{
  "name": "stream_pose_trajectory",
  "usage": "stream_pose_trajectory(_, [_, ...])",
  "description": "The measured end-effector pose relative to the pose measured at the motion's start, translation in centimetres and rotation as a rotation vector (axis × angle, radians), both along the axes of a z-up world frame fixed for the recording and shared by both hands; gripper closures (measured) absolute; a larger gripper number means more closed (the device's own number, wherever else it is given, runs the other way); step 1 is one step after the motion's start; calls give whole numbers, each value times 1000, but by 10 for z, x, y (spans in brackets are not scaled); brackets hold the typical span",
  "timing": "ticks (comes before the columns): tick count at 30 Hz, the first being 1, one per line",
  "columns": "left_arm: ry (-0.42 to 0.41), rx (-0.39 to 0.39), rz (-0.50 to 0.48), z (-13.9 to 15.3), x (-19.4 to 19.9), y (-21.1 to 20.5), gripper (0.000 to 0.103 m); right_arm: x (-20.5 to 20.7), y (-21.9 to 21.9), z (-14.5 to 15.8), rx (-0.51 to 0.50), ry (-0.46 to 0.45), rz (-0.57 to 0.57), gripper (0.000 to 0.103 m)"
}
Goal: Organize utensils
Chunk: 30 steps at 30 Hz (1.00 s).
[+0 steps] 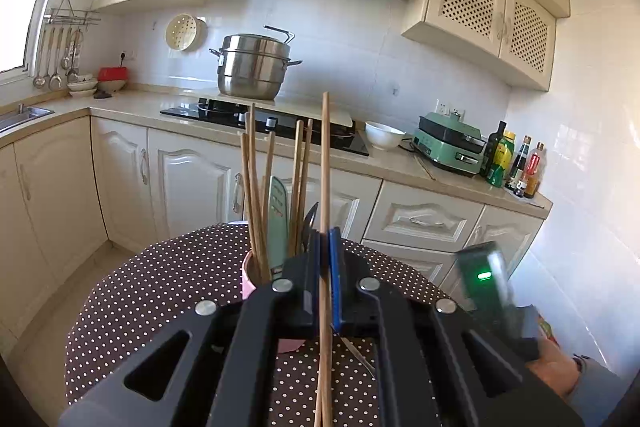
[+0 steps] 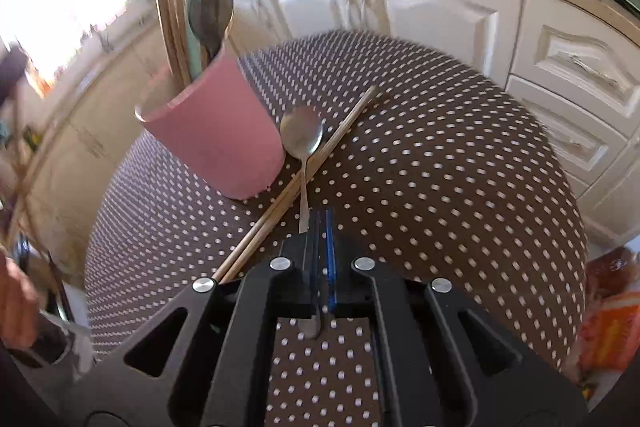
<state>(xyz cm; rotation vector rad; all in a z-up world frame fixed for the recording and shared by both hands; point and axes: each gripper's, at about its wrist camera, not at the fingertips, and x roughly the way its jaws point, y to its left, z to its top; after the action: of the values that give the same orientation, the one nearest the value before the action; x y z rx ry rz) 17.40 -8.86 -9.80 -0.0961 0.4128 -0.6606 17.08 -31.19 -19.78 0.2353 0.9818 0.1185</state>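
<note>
Left tool [image 1: 325, 259] clamped on light, stiff chopsticks [image 1: 325, 163] mid-shaft; right tool [image 2: 320, 227] pinching thin slippery spoon [image 2: 302, 139] handle, may pivot

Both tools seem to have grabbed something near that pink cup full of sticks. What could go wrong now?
The left gripper pinches tall chopsticks low down; they could swivel or slip while being lowered.

The pink cup already looks crowded, so a poke might tip it.

The right gripper grips only the handle end of the spoon, which lies across loose chopsticks on the table; lifting may drag them.
</note>
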Motion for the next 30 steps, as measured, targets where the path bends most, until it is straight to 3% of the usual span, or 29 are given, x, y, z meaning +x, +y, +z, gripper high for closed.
stream_pose_trajectory(2, [5,-2,4,-1,1,1,99,11,9,-5,-45,28,25,89])
stream_pose_trajectory(4, [7,1,5,-3,2,3,99,21,15,-9,-86,56,45,71])
stream_pose_trajectory(7, [5,6,4,-5,3,5,99,31,21,-12,-119,80,71,63])
stream_pose_trajectory(9, [9,8,8,-6,6,6,99,41,26,-18,-174,109,79,64])
stream_pose_trajectory(10, [11,7,10,-7,7,7,99,44,29,-23,-199,139,95,72])
stream_pose_trajectory(15, [21,2,25,-10,13,10,99,50,49,-33,-268,155,148,76])
stream_pose_trajectory(17, [22,-3,36,-10,15,11,99,54,55,-33,-278,154,175,95])
stream_pose_trajectory(18, [23,-8,42,-9,16,12,99,57,56,-31,-277,155,174,95])
stream_pose_trajectory(24, [9,-42,58,-5,20,21,99,43,20,-22,-5,78,76,96])
stream_pose_trajectory(30, [7,-60,62,-1,24,21,99,19,-6,-10,108,11,5,96])
